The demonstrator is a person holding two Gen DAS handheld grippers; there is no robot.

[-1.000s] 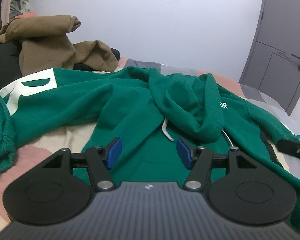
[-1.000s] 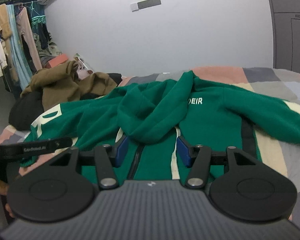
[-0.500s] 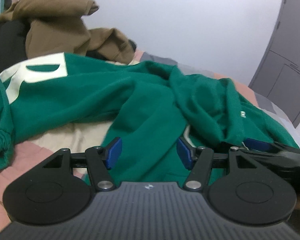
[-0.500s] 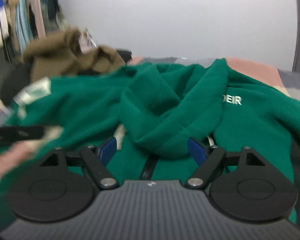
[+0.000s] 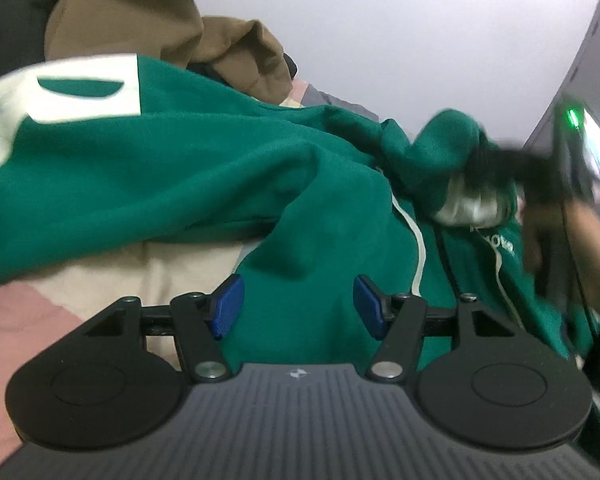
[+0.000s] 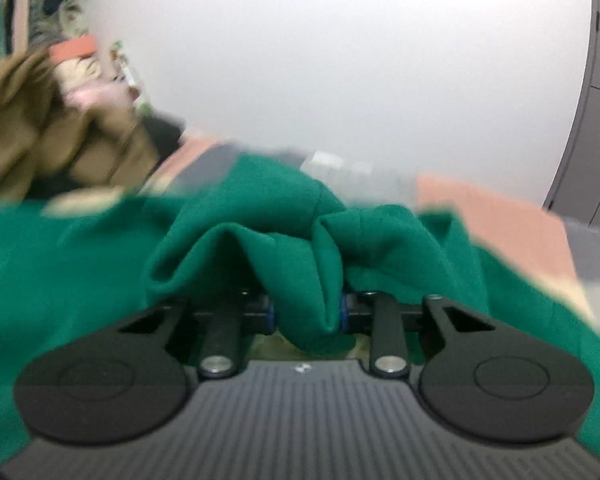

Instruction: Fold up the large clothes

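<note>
Since half a second ago our right hand-held gripper (image 6: 306, 314) has clenched on the hood (image 6: 292, 256) of the green hoodie (image 5: 180, 176) on the bed (image 5: 28, 312), while our left hand-held gripper (image 5: 298, 306) stays released over its front.

The right gripper (image 6: 306, 314) has its jaws closed on a fold of the green hoodie (image 6: 292, 248) — brown clothes (image 6: 40, 132) lie behind the hoodie, to the left.

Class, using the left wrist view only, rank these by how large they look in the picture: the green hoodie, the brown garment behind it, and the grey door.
1. Green hoodie, filling most of the frame, though it is nearest the camera.
2. Brown garment, partly cut off at the top.
3. Grey door, only a sliver at the right edge, so its true size cannot be judged.
</note>
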